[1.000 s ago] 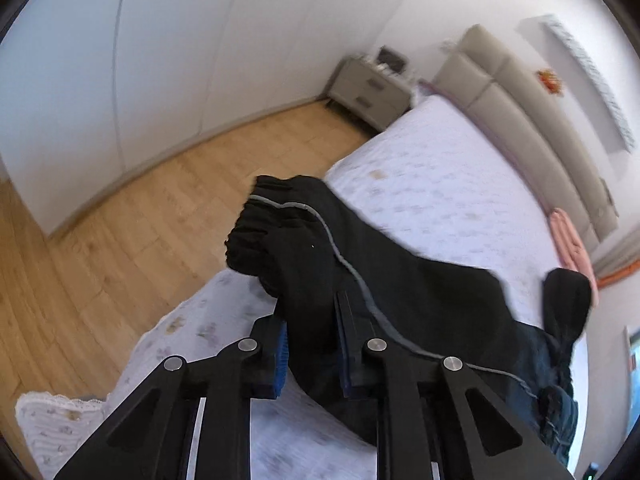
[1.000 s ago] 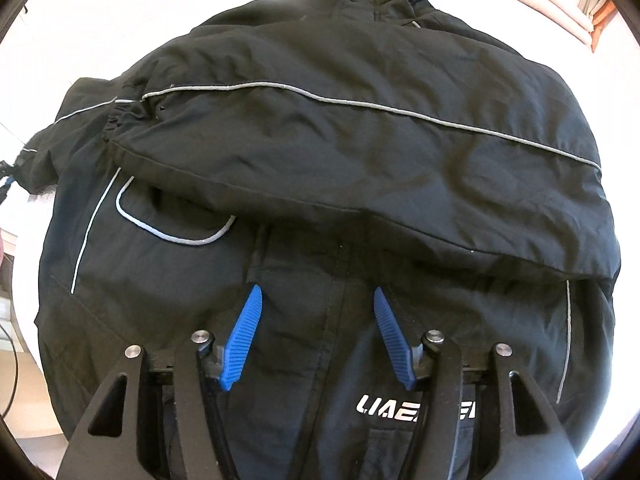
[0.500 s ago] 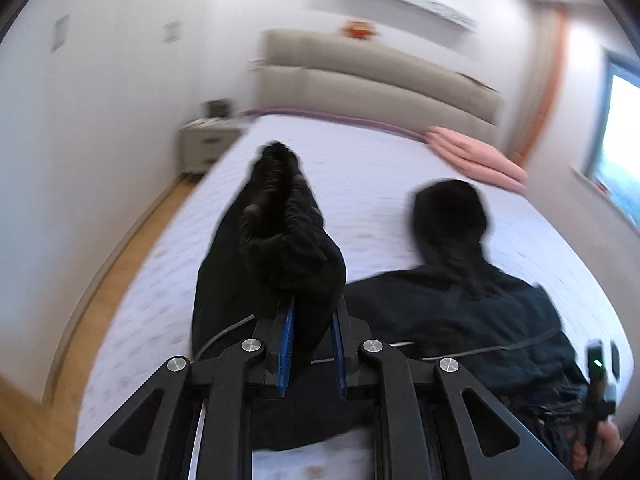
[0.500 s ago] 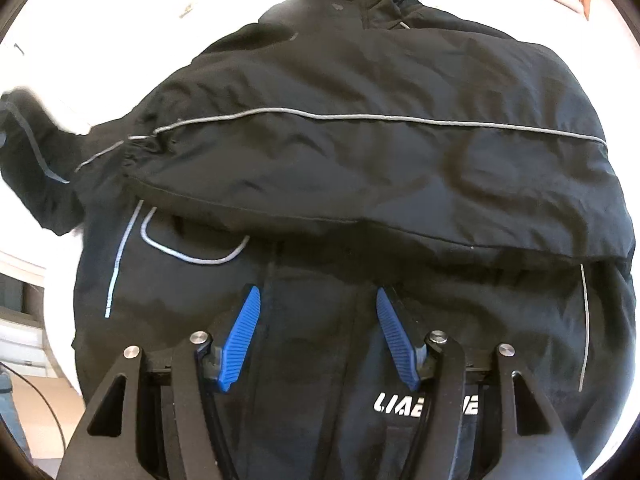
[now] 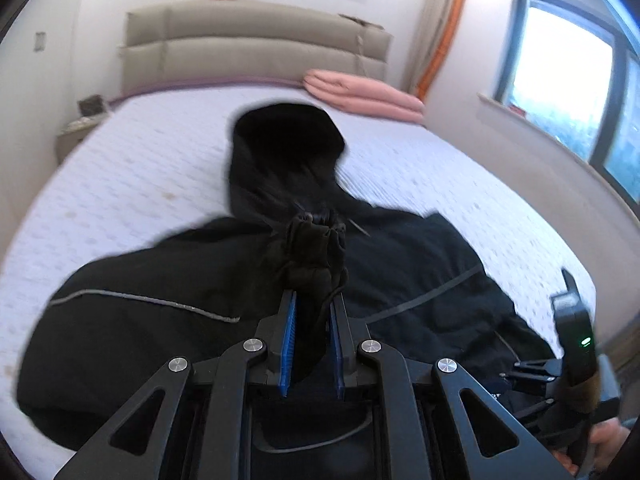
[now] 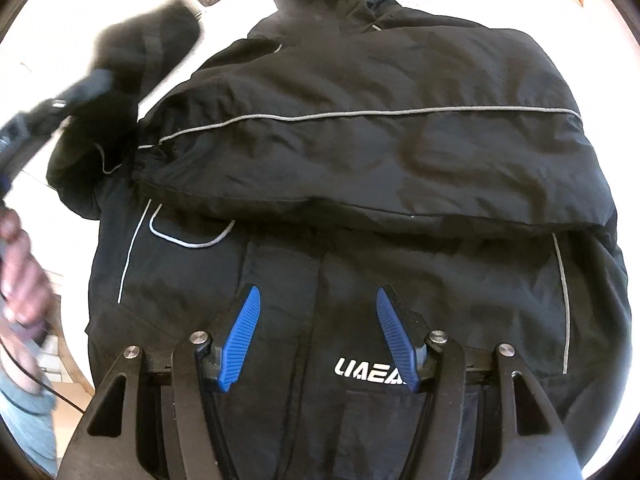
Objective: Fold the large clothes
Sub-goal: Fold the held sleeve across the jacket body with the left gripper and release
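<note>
Black jacket [image 5: 420,264] lies spread on the white bed [image 5: 120,168], its hood [image 5: 286,140] toward the beige headboard [image 5: 256,48], with one sleeve [image 6: 380,152] folded across the chest. The left gripper [image 5: 312,312] has its blue pads nearly together, clamped on the bunched cuff [image 5: 314,248] of the other sleeve, held above the jacket's middle. The right gripper [image 6: 318,320] hovers over the lower front near the white logo [image 6: 368,368], fingers parted about halfway, gripping nothing. Folded pink blankets [image 5: 360,94] sit by the headboard.
</note>
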`<act>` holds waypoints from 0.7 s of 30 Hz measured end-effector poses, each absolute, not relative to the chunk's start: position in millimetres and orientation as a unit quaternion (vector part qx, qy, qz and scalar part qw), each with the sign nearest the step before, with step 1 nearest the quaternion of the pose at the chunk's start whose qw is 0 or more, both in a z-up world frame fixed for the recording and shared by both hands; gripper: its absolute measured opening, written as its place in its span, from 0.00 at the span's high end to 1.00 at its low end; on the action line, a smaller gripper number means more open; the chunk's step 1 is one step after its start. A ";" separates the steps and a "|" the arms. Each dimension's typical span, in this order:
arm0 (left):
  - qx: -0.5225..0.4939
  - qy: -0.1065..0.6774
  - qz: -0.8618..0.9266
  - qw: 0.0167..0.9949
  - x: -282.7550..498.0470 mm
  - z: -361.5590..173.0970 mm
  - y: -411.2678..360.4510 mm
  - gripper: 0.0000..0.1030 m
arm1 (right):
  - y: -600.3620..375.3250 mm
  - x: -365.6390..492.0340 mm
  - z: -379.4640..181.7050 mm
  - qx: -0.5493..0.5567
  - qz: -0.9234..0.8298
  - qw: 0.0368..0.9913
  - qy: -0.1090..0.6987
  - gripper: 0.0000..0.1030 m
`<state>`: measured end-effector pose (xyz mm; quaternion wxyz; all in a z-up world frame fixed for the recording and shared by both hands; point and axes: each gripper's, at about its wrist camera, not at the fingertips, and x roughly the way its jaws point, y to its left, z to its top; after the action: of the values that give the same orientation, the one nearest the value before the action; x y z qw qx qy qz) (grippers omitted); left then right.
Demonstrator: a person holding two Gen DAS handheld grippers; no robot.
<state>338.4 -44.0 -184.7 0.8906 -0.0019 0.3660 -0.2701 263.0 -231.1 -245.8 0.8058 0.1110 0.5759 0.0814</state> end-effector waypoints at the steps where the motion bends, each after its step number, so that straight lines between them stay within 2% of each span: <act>1: 0.007 0.379 -0.272 0.884 338.6 -201.8 -57.3 0.85 | -231.2 262.8 -246.2 0.111 0.084 0.806 0.576 0.38; 4: 0.011 0.416 -0.269 0.869 340.8 -241.6 -74.7 0.85 | -234.3 262.1 -243.5 0.105 0.087 0.808 0.573 0.38; 7: -0.029 0.438 -0.290 0.850 342.6 -261.3 -66.8 0.82 | -241.2 263.4 -238.1 0.105 0.087 0.812 0.568 0.38; 8: -0.041 0.439 -0.299 0.846 341.2 -259.8 -62.0 0.77 | -243.8 265.2 -235.9 0.107 0.088 0.813 0.565 0.38; 9: -0.051 0.441 -0.307 0.842 340.3 -258.3 -58.8 0.66 | -245.3 268.1 -233.7 0.109 0.089 0.815 0.562 0.38; 12: -0.083 0.445 -0.334 0.827 331.4 -245.8 -49.4 0.41 | -251.2 282.4 -222.9 0.133 0.092 0.821 0.548 0.38; 14: -0.079 0.433 -0.340 0.831 317.6 -230.8 -41.2 0.39 | -253.2 295.2 -212.9 0.160 0.102 0.825 0.533 0.37; 18: -0.089 0.421 -0.326 0.842 306.6 -211.1 -18.4 0.39 | -242.1 325.0 -202.2 0.191 0.119 0.827 0.516 0.25; 21: -0.107 0.412 -0.308 0.851 301.0 -198.7 11.6 0.39 | -222.8 352.2 -206.3 0.192 0.128 0.822 0.521 0.25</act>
<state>301.0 11.6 -198.7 0.8508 -0.1073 0.4120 -0.3080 352.2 -222.8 -206.3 0.8217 0.1919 0.5210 0.1285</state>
